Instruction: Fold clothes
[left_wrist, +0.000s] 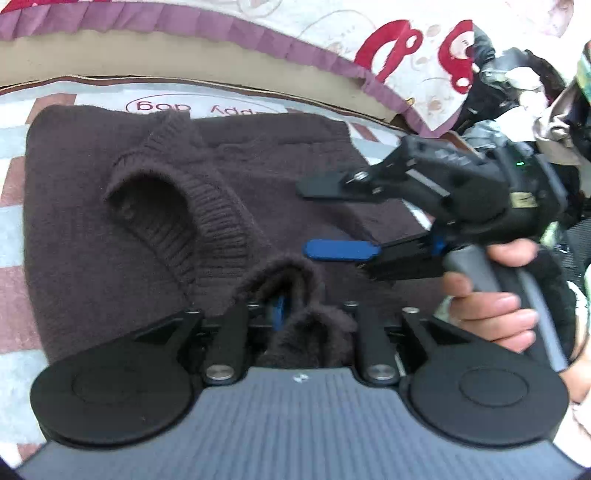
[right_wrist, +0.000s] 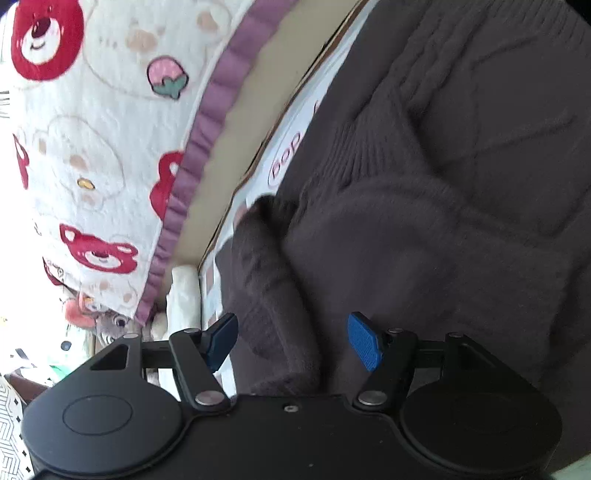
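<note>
Pink-and-white checked mat underneath, printed oval logo at its far edge; beyond that a plush white blanket with red bears and a purple ruffled trim. Dark brown knitted sweater spread across the mat's middle, ribbed cuff flopped on top. Left hand-held gripper clamped down on a bunched fold of that sweater, fuzzy knit bulging up between the closed fingers, a sliver of blue pad peeking through. Right hand-held gripper hovering above the sweater's near right part, jaws spread wide, blue pads well apart, gripping nothing, though a raised ridge of knit sits between them. Bare hand wrapped round its grey handle.
</note>
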